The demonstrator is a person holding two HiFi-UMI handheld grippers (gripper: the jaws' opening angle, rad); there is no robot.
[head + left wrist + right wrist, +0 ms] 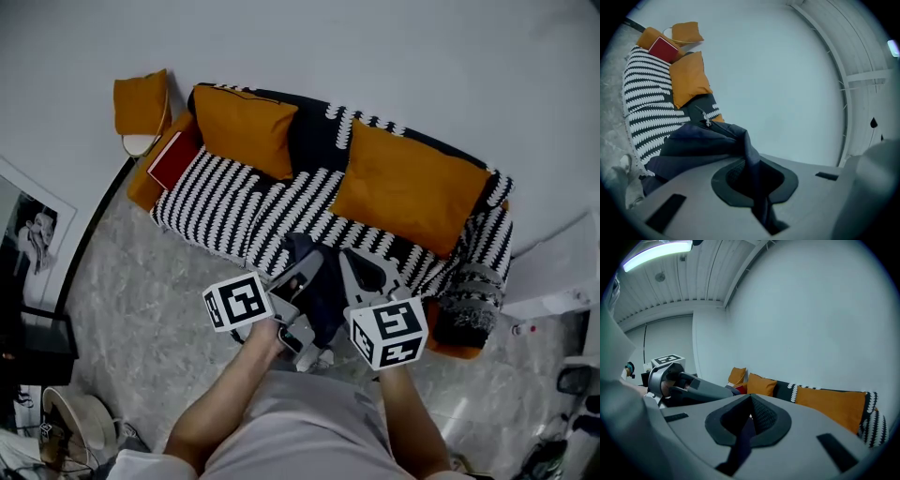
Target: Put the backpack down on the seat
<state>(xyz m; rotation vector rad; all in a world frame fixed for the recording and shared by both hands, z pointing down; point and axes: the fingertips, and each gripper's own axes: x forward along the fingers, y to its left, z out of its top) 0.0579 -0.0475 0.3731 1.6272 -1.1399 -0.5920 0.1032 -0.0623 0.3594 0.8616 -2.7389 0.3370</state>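
Observation:
A dark navy backpack (pixel 323 291) hangs between my two grippers, over the front edge of the sofa seat (pixel 234 211), which is covered by a black-and-white patterned blanket. My left gripper (pixel 305 274) is shut on a fold of the backpack's fabric (pixel 740 140); in the left gripper view the fabric runs down between the pads of the left gripper (pixel 752 176). My right gripper (pixel 361 274) is shut on a dark strap (pixel 744 434) of the backpack, pinched in the right gripper (pixel 750 420). The left gripper's body (pixel 684 385) also shows in the right gripper view. Most of the bag's lower part is hidden under my hands.
Two large orange cushions (pixel 246 127) (pixel 408 187) lean on the sofa back. A red book (pixel 172 159) lies at the sofa's left end beside a small orange cushion (pixel 141 101). A dark patterned cushion (pixel 469 305) sits at the right end. A white shelf (pixel 562 272) stands at the right.

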